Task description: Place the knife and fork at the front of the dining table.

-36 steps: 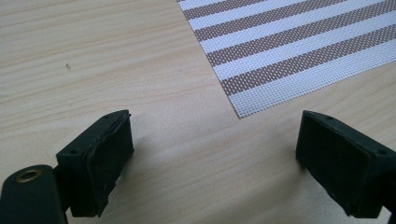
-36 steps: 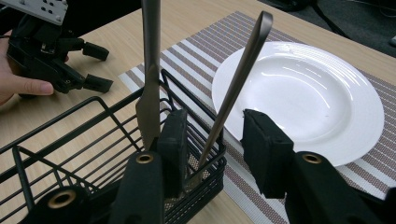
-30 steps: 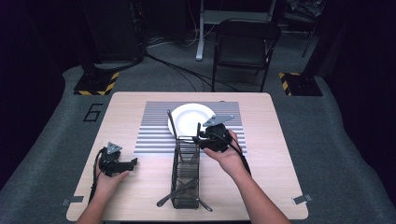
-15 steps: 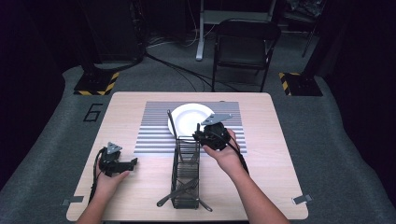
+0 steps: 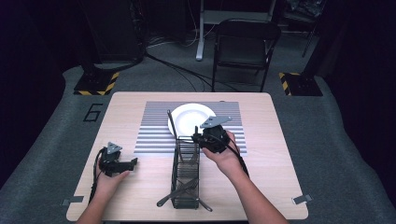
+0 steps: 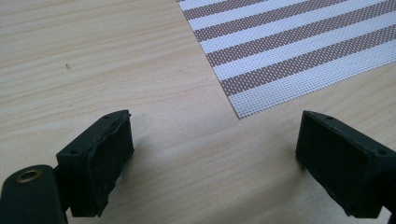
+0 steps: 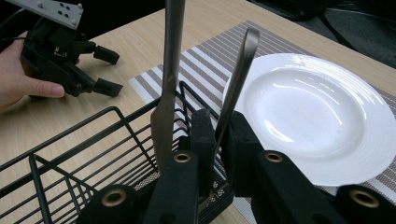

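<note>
At the left edge of the table your left hand lies low on the wood, forearm coming straight up from the near edge, palm cupped around the back of the left gripper. That gripper rests on the tabletop and points toward the centre, level with the surface. In the left gripper view its jaws stand wide apart with nothing between them, bare wood under them and the near corner of the striped placemat just ahead.

Moving toward the middle, the black wire basket stands lengthwise on the table, its far end on the placemat, with some cutlery lying at its near end.

Right of it, your right forearm crosses the table at a slant, wrist bent inward, and your right hand holds the right gripper at the basket's far end, pointing left. Its jaws have just been closing and are now clamped on the thin metal handle of a utensil that rises steeply out of the basket. A second, flatter utensil stands upright just beside it, outside the jaws. Beyond, the white plate sits on the placemat.
</note>
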A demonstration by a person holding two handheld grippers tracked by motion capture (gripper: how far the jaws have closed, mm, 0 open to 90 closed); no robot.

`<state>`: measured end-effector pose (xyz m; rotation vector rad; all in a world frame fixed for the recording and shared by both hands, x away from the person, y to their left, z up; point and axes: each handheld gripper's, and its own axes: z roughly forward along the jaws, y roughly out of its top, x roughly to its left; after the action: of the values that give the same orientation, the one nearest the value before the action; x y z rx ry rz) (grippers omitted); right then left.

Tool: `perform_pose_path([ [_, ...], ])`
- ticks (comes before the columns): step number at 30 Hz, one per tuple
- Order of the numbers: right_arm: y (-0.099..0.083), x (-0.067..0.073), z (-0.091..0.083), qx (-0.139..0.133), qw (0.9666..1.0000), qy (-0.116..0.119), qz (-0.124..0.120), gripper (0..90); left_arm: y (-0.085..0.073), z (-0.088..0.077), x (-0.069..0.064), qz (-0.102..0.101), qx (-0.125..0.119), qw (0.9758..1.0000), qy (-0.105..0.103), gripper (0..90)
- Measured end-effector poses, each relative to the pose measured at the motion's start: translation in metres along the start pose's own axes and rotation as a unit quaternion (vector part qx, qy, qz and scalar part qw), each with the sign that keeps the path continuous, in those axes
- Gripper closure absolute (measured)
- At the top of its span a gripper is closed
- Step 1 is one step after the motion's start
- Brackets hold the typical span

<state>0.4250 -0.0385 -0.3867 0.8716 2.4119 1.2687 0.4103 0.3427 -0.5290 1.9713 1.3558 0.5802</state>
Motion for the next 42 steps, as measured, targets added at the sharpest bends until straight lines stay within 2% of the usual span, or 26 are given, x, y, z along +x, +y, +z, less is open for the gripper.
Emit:
perform_pose_path([
  [12, -0.01, 0.005, 0.008, 0.023, 0.9997, 0.003, -0.001, 84.0, 0.0, 0.0, 0.0, 0.0, 0.0, 1.0, 0.0, 10.8],
  [20, -0.01, 0.007, 0.011, 0.028, 0.9995, 0.002, -0.015, 84.4, 0.0, 0.0, 0.0, 0.0, 0.0, 1.0, 0.0, 10.8],
  [31, -0.012, 0.009, 0.016, 0.041, 0.999, -0.003, -0.02, 84.2, 0.0, 0.0, 0.0, 0.0, 0.0, 1.0, 0.0, 10.8],
  [38, -0.012, 0.012, 0.02, 0.05, 0.9985, -0.001, -0.021, 84.3, 0.0, 0.0, 0.0, 0.0, 0.0, 1.0, 0.0, 10.8],
  [42, -0.012, 0.014, 0.021, 0.052, 0.9982, 0.003, -0.031, 86.0, 0.0, 0.0, 0.0, 0.0, 0.0, 1.0, 0.0, 10.8],
])
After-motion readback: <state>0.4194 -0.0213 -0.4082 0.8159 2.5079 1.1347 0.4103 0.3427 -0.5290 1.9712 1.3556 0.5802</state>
